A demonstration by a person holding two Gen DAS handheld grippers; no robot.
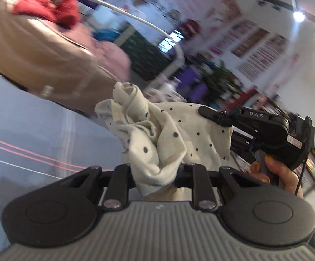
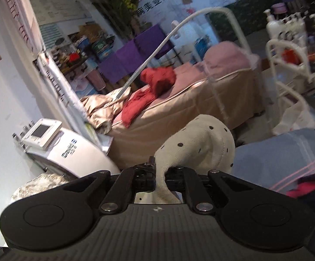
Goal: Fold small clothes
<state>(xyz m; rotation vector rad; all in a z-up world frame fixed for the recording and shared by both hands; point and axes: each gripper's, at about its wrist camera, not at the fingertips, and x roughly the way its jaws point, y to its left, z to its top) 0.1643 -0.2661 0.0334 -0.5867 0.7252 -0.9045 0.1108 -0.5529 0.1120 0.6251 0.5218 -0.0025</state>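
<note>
Both tongs clamp one cream, dark-dotted cotton garment (image 1: 157,143) and hold it in the air above a blue cloth-covered surface with pink stripes (image 1: 38,130). The left tongs (image 1: 155,174) pinch a bunched fold of the fabric; the right tongs (image 2: 163,174) are closed on a narrow edge of the same garment (image 2: 198,143), which bulges upward in front of them. In the left wrist view, the right tongs (image 1: 214,113) reach in from the side, gripped by a person's hand with orange-painted nails (image 1: 281,174).

Beyond the garment stands a treatment bed with a tan fitted cover (image 2: 179,113), a pink pillow (image 2: 229,56) at its head and crumpled red clothing (image 2: 155,87) on top. A white machine with a small screen (image 2: 55,141) sits beside the bed against a white wall. A white trolley loaded with bottles (image 2: 287,43) stands to the right; purple drapes (image 2: 135,50), posters and cluttered shelves fill the background.

Motion blur smears much of the left wrist view, leaving the wall displays unreadable. The fingertips of each pair of tongs are buried in fabric, and a dark and pink item (image 2: 309,189) at the right edge is cut off and cannot be identified.
</note>
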